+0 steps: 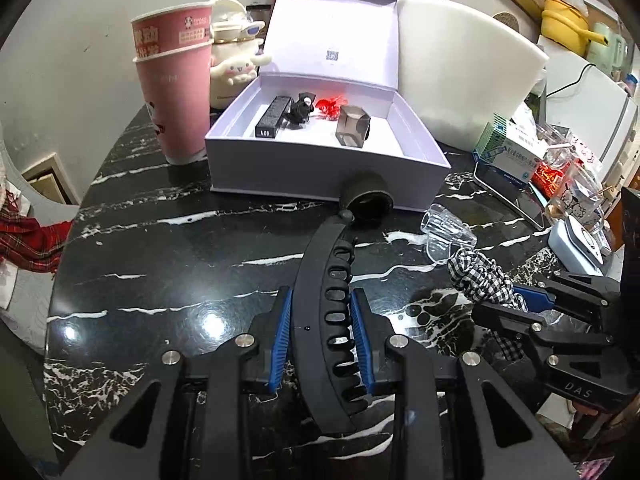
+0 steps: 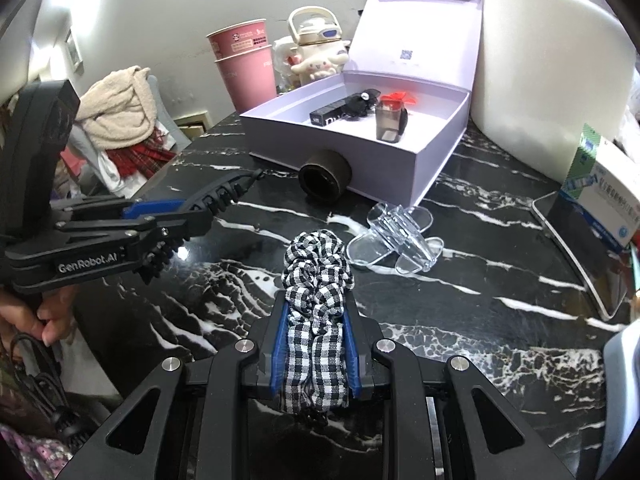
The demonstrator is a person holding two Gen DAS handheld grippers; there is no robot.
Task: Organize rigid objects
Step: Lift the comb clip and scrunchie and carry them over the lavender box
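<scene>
While both tongs are loaded, largest to smallest:

Bench (image 1: 200, 248): black marble with white veins, glossy and hard; likely slippery under smooth plastic.

Gift box (image 2: 352, 148): pale lilac, lid hinged up at the back, resting on the bench; inside lie a black lipstick tube (image 1: 273, 117), a small black clip (image 1: 300, 110), a red clip (image 1: 330, 104) and a smoky translucent block (image 1: 354, 125).

Black hair claw (image 1: 326, 320): long, curved, toothed; clamped across its middle by the left tongs (image 1: 322, 340), far tip pointing toward the box. Judged stiff and light, smooth on the spine; a mid-length grip across the toothed band looks the steadiest.

Checked scrunchie (image 2: 316, 280): black-and-white cloth, pinched by the right tongs (image 2: 316, 340), bunched end sticking out forward. Soft and squashy, no breakage risk, hardly a rigid item.

Clear hair claw (image 2: 396, 240): lying loose on the bench just in front of the box's near corner. Judged light, brittle, slick; best taken across the central hinge.

Dark ring (image 2: 325, 180): on its side, touching the box's front wall. Probably rigid and prone to rolling; grip across the rim.
</scene>
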